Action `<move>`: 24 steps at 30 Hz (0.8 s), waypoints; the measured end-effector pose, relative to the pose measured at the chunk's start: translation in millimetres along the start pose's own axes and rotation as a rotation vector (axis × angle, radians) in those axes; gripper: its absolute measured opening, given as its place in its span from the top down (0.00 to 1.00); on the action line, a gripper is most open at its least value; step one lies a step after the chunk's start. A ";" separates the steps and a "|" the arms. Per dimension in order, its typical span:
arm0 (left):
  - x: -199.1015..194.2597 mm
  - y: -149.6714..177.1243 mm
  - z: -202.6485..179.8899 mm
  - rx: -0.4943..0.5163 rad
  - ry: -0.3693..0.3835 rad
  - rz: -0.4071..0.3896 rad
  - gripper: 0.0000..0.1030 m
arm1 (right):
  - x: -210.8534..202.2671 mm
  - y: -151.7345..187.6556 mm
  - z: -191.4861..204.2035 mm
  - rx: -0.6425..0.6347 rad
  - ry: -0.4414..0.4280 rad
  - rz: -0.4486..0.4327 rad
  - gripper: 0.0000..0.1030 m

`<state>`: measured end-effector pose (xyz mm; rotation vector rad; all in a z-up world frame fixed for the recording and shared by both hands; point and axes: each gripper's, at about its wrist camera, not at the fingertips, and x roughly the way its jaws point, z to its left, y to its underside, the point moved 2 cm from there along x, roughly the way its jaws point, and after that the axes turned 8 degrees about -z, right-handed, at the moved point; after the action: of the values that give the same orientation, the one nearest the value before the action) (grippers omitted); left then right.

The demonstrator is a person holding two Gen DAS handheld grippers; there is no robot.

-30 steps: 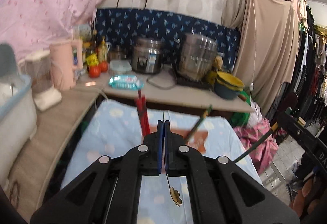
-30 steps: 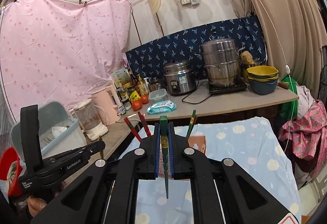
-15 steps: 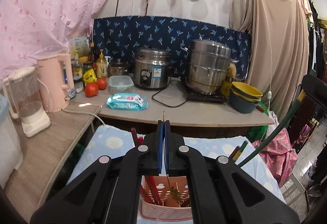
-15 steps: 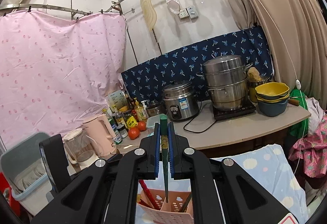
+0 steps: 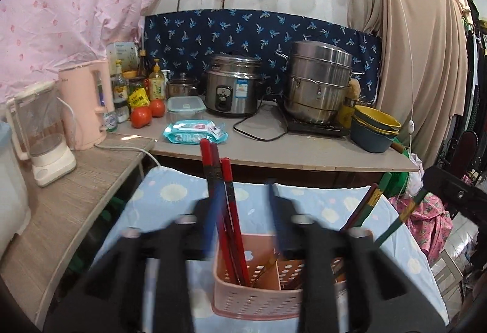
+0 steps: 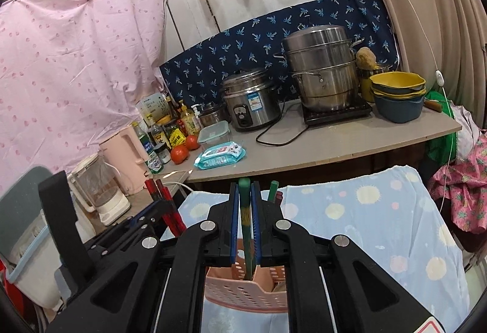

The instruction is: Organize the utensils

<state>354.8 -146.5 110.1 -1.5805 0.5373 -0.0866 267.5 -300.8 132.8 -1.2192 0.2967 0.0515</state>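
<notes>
A pink perforated basket (image 5: 252, 296) stands on the blue spotted cloth (image 5: 170, 196), close below both grippers. Red chopsticks (image 5: 226, 211) lean in its left side and green chopsticks (image 5: 373, 202) in its right. My left gripper (image 5: 242, 196) is blurred over the basket, its jaws opening wide with nothing pressed between them. The gold spoon (image 5: 269, 260) lies loose inside the basket. My right gripper (image 6: 245, 187) has a green chopstick (image 6: 246, 220) standing between its blue pads, tip down in the basket (image 6: 243, 299). Its jaws are opening and the stick leans free.
Behind the cloth runs a counter (image 5: 304, 150) with a rice cooker (image 5: 232, 86), a steel steamer pot (image 5: 319, 80), stacked bowls (image 5: 374, 126), a wipes pack (image 5: 194, 133) and tomatoes (image 5: 141, 117). A pink kettle (image 5: 86, 108) and a blender (image 5: 42, 132) stand on the left shelf.
Both grippers came forward and down to the basket. The left one opened and dropped the gold spoon into it. The right one lowered the green chopstick's tip into the basket and loosened.
</notes>
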 end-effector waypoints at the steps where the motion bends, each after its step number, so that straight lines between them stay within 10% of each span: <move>1: -8.4 -1.4 0.4 0.000 -0.015 -0.020 0.36 | -0.9 0.1 -0.3 -0.002 0.002 -0.002 0.74; 4: -28.4 -3.6 -0.7 0.016 -0.034 -0.028 0.31 | -11.0 2.5 -1.9 -0.003 0.015 -0.017 0.53; 24: -109.1 31.1 0.0 0.052 -0.125 0.178 0.20 | -72.1 67.5 11.8 -0.052 0.047 0.137 0.42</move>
<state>249.6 -104.0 109.3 -1.4705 0.5701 0.1309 187.3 -257.7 92.8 -1.2515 0.4221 0.1502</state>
